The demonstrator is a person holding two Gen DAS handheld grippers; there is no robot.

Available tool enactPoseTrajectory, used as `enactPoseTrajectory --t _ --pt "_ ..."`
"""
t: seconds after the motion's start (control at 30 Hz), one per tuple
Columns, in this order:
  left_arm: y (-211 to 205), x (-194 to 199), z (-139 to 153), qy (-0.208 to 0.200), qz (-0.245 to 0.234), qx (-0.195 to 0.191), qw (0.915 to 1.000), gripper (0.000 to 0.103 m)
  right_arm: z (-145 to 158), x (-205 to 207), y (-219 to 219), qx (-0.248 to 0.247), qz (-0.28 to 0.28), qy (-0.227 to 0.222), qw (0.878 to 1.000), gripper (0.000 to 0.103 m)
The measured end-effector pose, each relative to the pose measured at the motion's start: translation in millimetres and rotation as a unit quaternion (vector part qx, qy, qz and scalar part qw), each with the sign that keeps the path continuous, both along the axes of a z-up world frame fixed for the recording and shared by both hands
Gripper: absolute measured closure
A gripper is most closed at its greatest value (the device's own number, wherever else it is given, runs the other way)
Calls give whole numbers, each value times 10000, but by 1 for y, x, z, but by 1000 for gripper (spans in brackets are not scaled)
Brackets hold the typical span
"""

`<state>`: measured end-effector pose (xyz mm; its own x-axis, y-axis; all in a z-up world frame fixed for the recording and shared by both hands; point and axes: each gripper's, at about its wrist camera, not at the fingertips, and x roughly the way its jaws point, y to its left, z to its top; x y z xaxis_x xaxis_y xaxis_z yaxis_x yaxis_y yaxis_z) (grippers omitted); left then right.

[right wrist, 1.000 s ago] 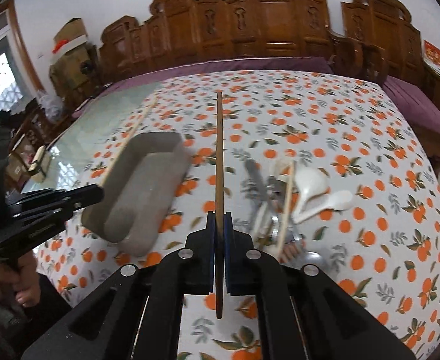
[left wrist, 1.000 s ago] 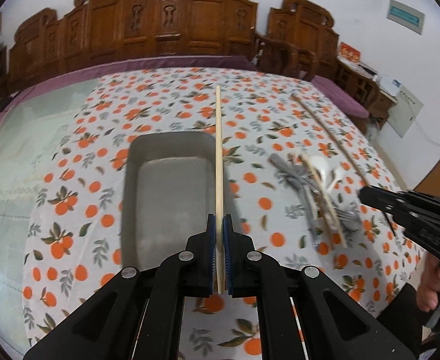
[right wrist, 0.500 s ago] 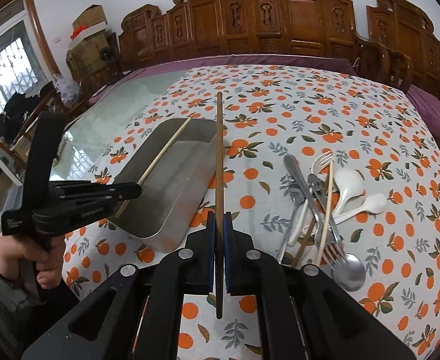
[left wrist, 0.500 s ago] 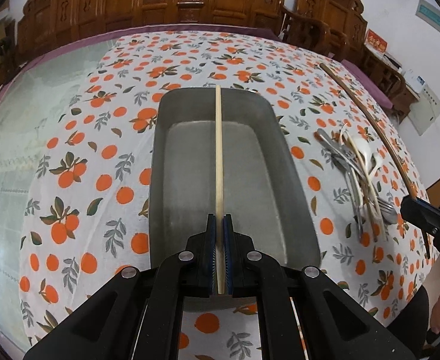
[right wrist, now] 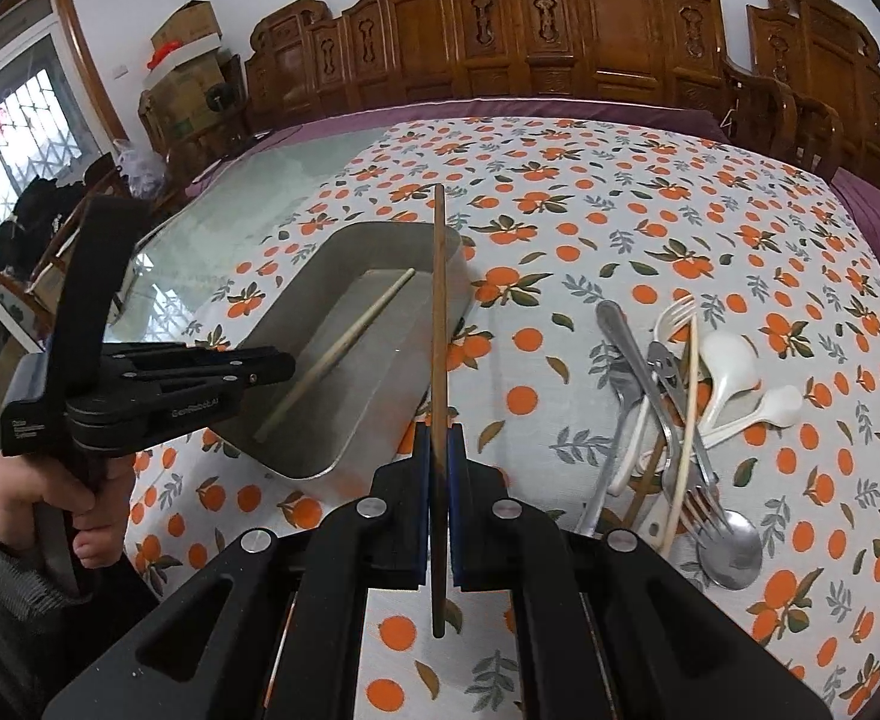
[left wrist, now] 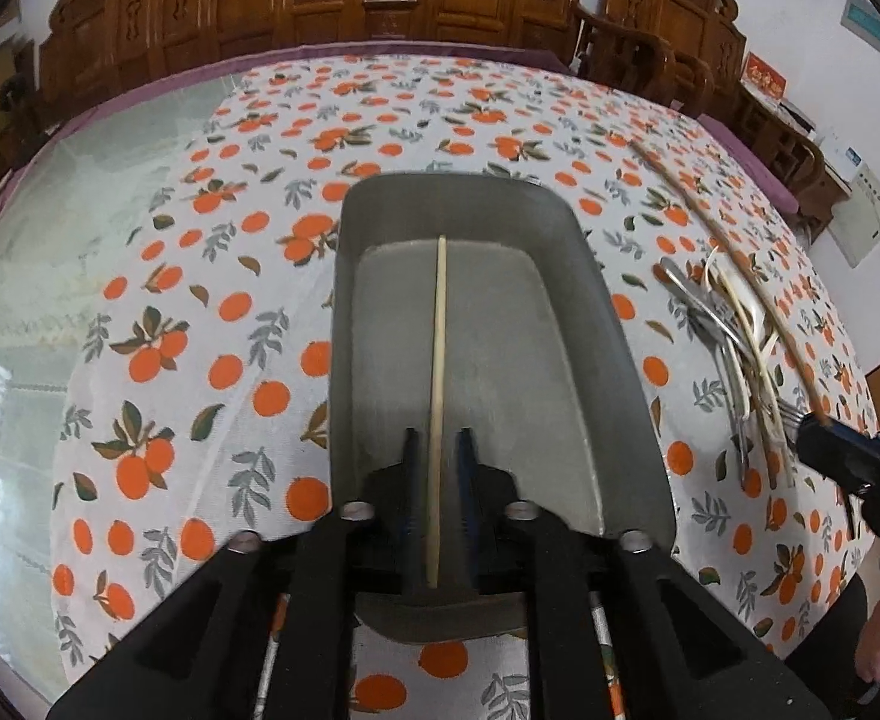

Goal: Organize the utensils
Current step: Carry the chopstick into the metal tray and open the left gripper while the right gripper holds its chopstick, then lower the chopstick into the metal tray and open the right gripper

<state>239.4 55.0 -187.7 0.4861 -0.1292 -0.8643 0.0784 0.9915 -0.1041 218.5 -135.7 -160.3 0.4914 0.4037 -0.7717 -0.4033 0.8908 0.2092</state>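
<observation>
Carved wooden chairs (right wrist: 566, 30) line the top of the frame behind the surface (right wrist: 650, 204), which wears an orange-patterned cloth. Cardboard boxes (right wrist: 185, 69) stand at upper left, beside a barred window (right wrist: 17, 138).

A metal tray (right wrist: 344, 384) stood on the tablecloth (right wrist: 650, 228), with one chopstick (right wrist: 335, 354) lying lengthwise inside it. To the tray's right, apart from it, lay a heap of forks, spoons and a chopstick (right wrist: 680, 420). Carved wooden chairs (right wrist: 500, 30) lined the table's far edge, behind everything.
</observation>
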Motion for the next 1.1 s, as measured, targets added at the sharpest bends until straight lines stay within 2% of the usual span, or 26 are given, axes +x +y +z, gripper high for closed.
enactPoseTrajectory --t 0.13,0.37,0.43,0.67,1.1 --pt "6 -5 15 -221 51 52 9997 83 -2 4 10 79 37 43 10000 97" --pt "20 -14 45 -710 183 172 9972 57 -9 16 35 172 125 146 9997 97" --pt "27 -16 52 -817 237 238 9961 53 -11 21 41 182 129 184 9996 97" --pt "51 -19 65 -1047 501 184 9931 28 -19 41 69 168 235 284 9992 97" --pt "60 -23 72 -1185 598 109 9911 28 -30 60 103 -158 288 163 9993 97"
